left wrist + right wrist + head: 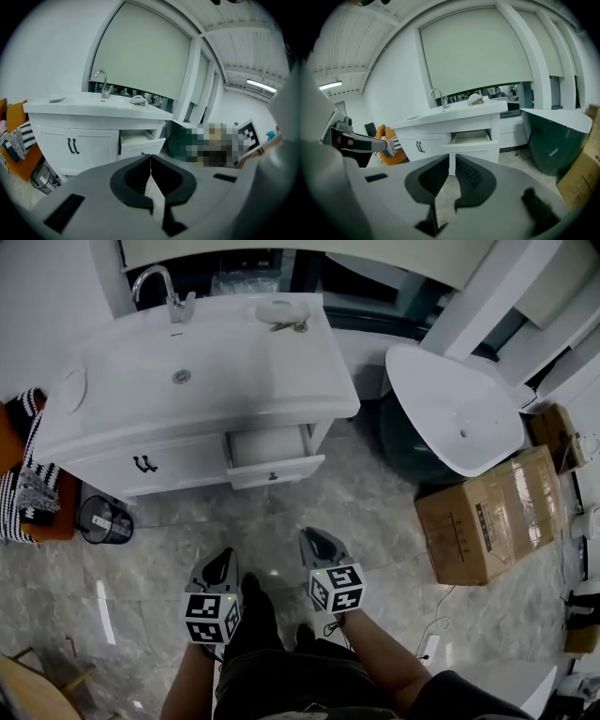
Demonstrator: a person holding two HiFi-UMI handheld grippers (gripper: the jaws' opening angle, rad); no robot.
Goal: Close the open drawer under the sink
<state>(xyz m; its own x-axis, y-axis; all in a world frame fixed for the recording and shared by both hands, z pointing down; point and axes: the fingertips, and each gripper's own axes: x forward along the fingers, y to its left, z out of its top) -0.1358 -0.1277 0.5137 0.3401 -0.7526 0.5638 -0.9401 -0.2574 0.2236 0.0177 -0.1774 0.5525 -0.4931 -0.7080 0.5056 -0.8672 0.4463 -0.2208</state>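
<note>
Nearest, the left tool (221, 565) and right tool (320, 542) hang over the floor (281, 521), both pressed together and empty. Well ahead, the drawer (275, 468) stands pulled out at the vanity's (309, 381) right end. This looks like the approach; next, a tool must reach the drawer front and push squarely.

The sink top (187, 362) looks smooth, glossy white, like glazed ceramic. Its faucet (159, 282) is shiny chromed metal. The drawer (277, 470) front has a smooth white painted finish. The floor (375, 521) is polished grey, marble-patterned, with reflections. At its right edge, a cardboard box (492, 517) is matt brown. The left hand-held gripper (220, 563) and right hand-held gripper (319, 542) have matt grey plastic shells and dark ribbed pads (469, 174).
</note>
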